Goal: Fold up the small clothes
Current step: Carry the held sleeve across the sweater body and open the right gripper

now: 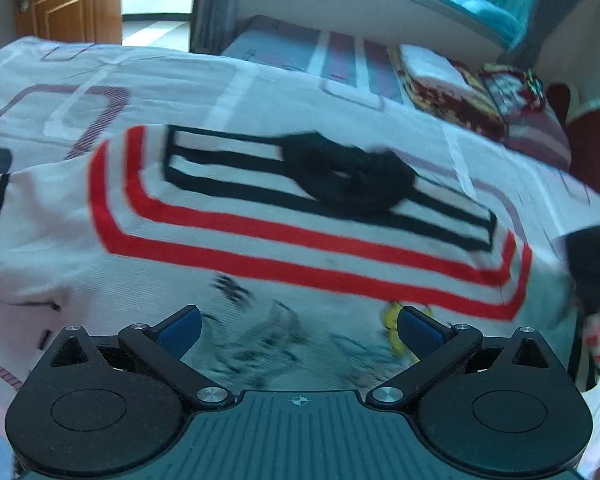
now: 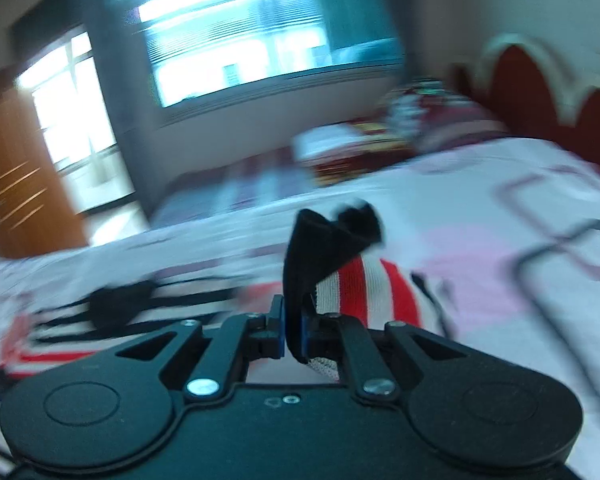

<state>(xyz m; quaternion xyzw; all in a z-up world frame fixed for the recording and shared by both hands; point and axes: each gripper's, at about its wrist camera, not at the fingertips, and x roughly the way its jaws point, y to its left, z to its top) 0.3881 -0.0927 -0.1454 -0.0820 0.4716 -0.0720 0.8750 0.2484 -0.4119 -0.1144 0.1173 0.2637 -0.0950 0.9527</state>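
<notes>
A small white shirt (image 1: 308, 240) with red and black stripes and a black collar (image 1: 348, 176) lies spread on the bed. My left gripper (image 1: 300, 330) is open and empty, hovering just above the shirt's printed lower part. My right gripper (image 2: 294, 332) is shut on a black-cuffed, red-and-white striped sleeve (image 2: 332, 264) of the shirt and holds it lifted above the bed. The rest of the shirt (image 2: 112, 312) shows blurred at the left in the right wrist view.
The bed has a white sheet (image 1: 140, 76) with grey and purple rectangles. Folded blankets and pillows (image 1: 472, 92) lie at the far side. A red headboard (image 2: 540, 88) stands at the right. A wooden door (image 1: 68, 0) and a window (image 2: 236, 40) are behind.
</notes>
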